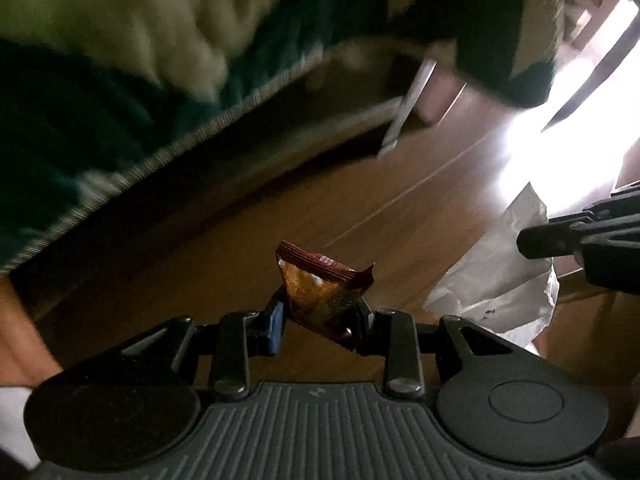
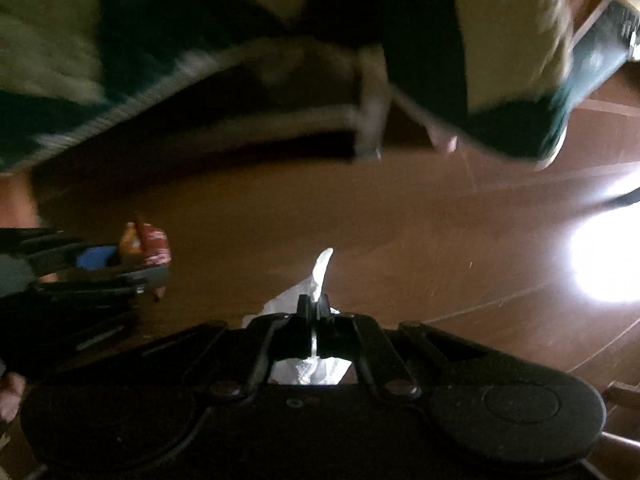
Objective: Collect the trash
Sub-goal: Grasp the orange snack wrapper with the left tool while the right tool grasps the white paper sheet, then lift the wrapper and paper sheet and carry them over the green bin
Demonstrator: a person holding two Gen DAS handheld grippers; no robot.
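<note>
My left gripper is shut on a crumpled red and orange snack wrapper, held above the wooden floor. In the right wrist view the same wrapper shows at the far left in the left gripper. My right gripper is shut on a white crumpled tissue that sticks up between the closed fingers and hangs below them. From the left wrist view that tissue hangs at the right under the right gripper's dark body; its fingertips are hidden there.
A bed with a green and cream blanket fills the upper half of both views, with a pale bed leg near its corner. Strong glare lies on the floor at the right. A person's hand shows at the lower left.
</note>
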